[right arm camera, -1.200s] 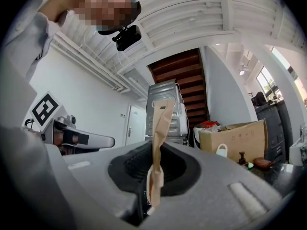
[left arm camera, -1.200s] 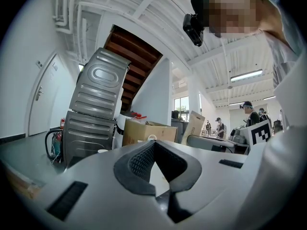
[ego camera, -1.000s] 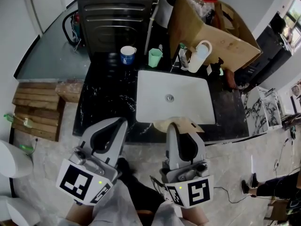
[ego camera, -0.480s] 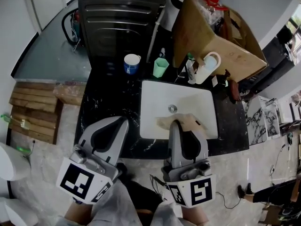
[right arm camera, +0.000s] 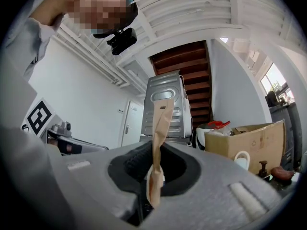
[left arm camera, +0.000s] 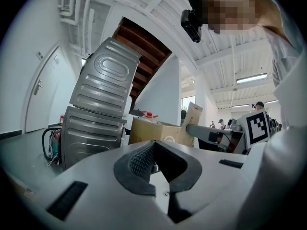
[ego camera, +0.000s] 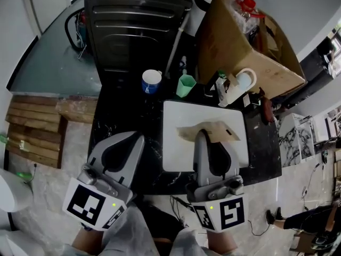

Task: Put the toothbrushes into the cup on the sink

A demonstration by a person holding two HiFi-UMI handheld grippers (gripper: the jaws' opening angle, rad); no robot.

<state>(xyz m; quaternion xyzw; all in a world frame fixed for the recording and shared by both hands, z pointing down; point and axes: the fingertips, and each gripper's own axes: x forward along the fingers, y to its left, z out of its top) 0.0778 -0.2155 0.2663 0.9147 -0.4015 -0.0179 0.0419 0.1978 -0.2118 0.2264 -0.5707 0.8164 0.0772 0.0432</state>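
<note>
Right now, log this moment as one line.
right gripper: fingers shut on brown paper packet, over sink | left gripper: fingers shut, empty | green cup: upright behind sink

Mock bathroom/laundry corner inside a big open hall, prob. a lab or workshop, not a real home. Evidence: white sink (ego camera: 178, 153) set in black marble counter (ego camera: 125, 124), blue-white cup (ego camera: 152, 81) + green cup (ego camera: 186, 85) + white jug (ego camera: 238, 88) along back edge, stacked grey washer/dryer (ego camera: 133, 31) right behind. But: big open cardboard box (ego camera: 234, 44) of clutter on the counter, wood pallet (ego camera: 32, 129) on floor at left, bare underside of a staircase (left arm camera: 144, 56) overhead, strip lights (left arm camera: 252, 78) on exposed ceiling, other ppl (left arm camera: 259, 106) in bkgd.
</note>
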